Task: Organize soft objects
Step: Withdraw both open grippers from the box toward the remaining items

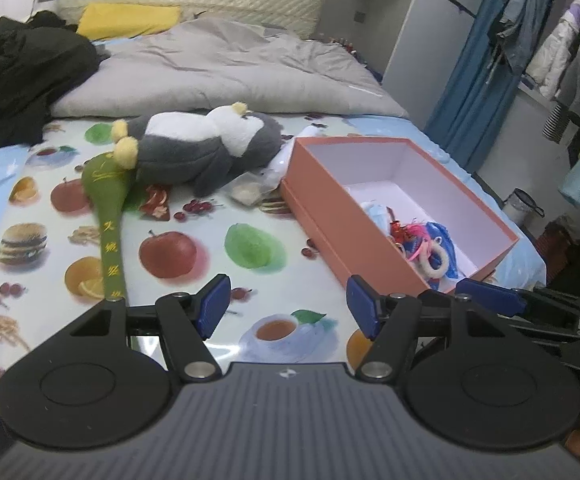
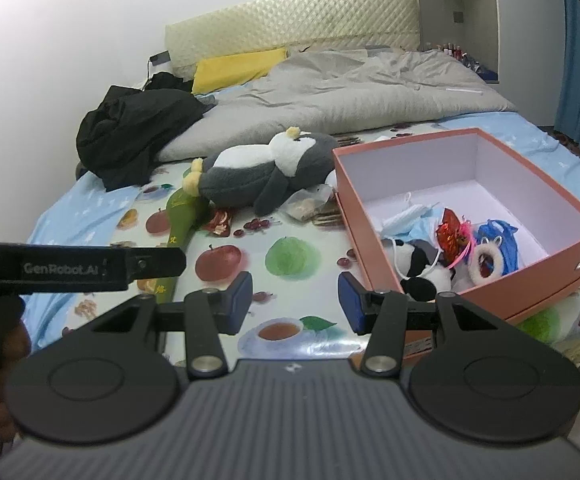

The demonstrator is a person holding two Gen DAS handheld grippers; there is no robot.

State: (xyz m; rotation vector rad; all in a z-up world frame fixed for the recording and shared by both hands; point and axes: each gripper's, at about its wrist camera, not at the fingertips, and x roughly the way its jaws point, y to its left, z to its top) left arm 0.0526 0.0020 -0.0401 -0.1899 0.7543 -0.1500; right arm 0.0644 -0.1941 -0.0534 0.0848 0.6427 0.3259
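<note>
The work is looking partly done, judging from how things are lying on the bed (image 2: 102, 196); the open orange box (image 2: 374, 224) is sitting toward the bed's right side near its foot edge, and it is already holding a small heap in its near end: a folded face mask (image 2: 410, 216), a black-and-white panda toy (image 2: 418, 264), a red ornament with pink strings (image 2: 452, 236), a white fuzzy ring (image 2: 486, 264) and something blue (image 2: 502, 236) behind it; the far end of the box is showing only white lining. Several things are still waiting outside it on the fruit-printed sheet (image 1: 218, 240): the big grey-and-white penguin plush (image 1: 202, 148) is lying on its side just left of the box, toward the middle of the bed; the long green stuffed mallet (image 1: 108, 216) is stretching from under the penguin's feet toward the foot edge; a small clear packet (image 1: 250, 190) is resting between the penguin and the box's far left corner, touching or nearly touching both. The left hand-held gripper (image 1: 288, 306) is hovering low over the foot edge with its blue pads spread apart and nothing between them; the right hand-held gripper (image 2: 294, 302) is likewise released and empty, hanging beside the box's near left corner; so the penguin, the mallet and perhaps the packet seem to be what is left.
</note>
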